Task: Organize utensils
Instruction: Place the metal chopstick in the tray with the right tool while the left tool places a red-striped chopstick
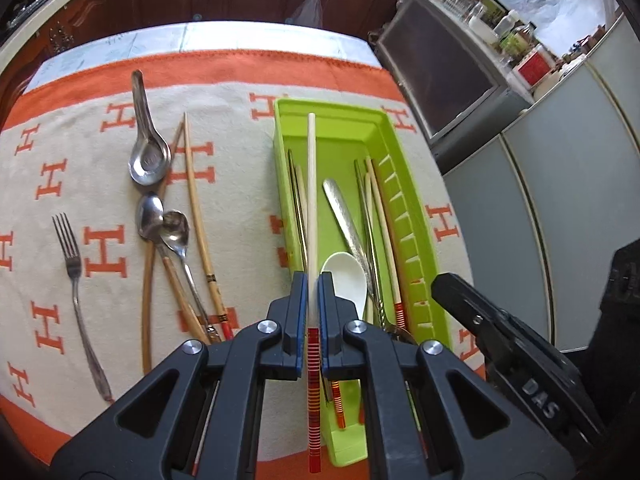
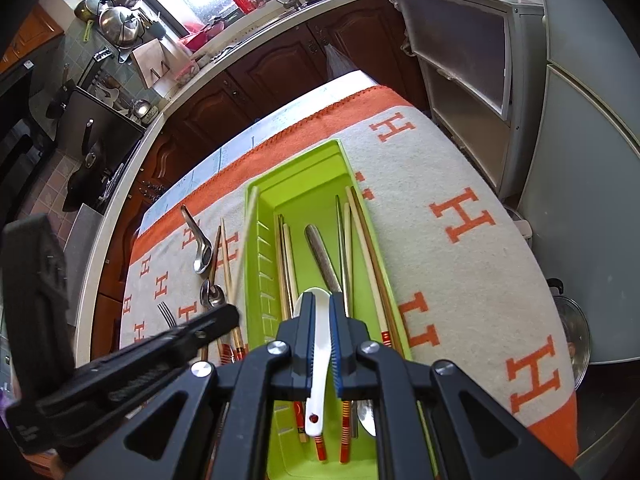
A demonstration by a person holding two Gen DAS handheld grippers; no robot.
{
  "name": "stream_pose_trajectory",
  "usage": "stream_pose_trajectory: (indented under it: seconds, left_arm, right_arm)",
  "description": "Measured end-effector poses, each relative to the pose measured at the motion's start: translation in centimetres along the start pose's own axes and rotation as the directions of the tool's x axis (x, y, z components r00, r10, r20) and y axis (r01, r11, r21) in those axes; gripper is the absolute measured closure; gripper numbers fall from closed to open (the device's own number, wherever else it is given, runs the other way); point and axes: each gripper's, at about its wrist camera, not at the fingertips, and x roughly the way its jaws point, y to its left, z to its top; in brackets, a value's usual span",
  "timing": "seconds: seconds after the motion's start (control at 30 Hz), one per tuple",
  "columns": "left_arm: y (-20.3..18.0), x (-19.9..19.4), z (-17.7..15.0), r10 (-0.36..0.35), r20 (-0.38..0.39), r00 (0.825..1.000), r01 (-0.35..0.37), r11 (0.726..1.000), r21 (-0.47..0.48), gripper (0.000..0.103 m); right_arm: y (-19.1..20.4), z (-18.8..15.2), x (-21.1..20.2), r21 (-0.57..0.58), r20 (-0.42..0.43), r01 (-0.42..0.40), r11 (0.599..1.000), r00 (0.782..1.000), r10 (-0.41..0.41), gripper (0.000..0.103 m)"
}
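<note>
The left gripper [image 1: 313,292] is clenched on a pale chopstick [image 1: 311,184] near its red-striped end, so the long shaft runs toward twelve o'clock over the green tray [image 1: 416,216]. The right gripper [image 2: 320,312] grasps a white ceramic spoon [image 2: 316,380] by its handle, the bowl hanging above the tray's contents.

Both held pieces sit over the same tray, and the two grippers are close together: in the left wrist view the right one shows at four o'clock, just beside the tray's slotted wall. A collision between them looks like the main risk if both go down together.

The chopstick is held near one end, so its far tip could swing, catch the tray's far rim and pivot in the pads or slip out. The spoon is smooth and gripped on a narrow handle; I judge it could twist and drop onto the metal cutlery below, perhaps chipping.

On the patterned cloth [image 1: 240,168] over the worktop, at nine to ten o'clock from the tray, a fork [image 1: 74,264], three metal spoons [image 1: 148,160] and several chopsticks remain loose, some crossing each other, which could make later picks drag a neighbour along.
</note>
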Motion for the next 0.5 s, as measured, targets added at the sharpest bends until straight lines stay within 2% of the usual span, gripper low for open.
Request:
stream_pose_trajectory:
  seconds: [0.07, 0.17, 0.3, 0.5]
  left_arm:
    - [0.0, 1.0, -0.2, 0.013, -0.012, 1.000, -0.013, 1.000, -0.004, 0.099]
    - [-0.2, 1.0, -0.3, 0.022, 0.011, 1.000, -0.022, 1.000, 0.002, 0.099]
    - [0.0, 1.0, -0.4, 0.001, -0.012, 1.000, -0.001, 1.000, -0.002, 0.099]
    - [0.4, 0.4, -1.4, 0.022, -0.021, 1.000, -0.021, 1.000, 0.022, 0.099]
  right_arm:
    - [0.1, 0.0, 0.1, 0.001, -0.004, -0.003, 1.000, 1.000, 0.003, 0.096]
    - [0.2, -0.2, 0.2, -0.002, -0.009, -0.005, 1.000, 1.000, 0.005, 0.096]
    - [0.7, -0.5, 0.4, -0.012, -0.016, -0.006, 1.000, 1.000, 0.006, 0.096]
    - [1.3, -0.9, 0.4, -0.027, -0.027, -0.010, 1.000, 1.000, 0.009, 0.096]
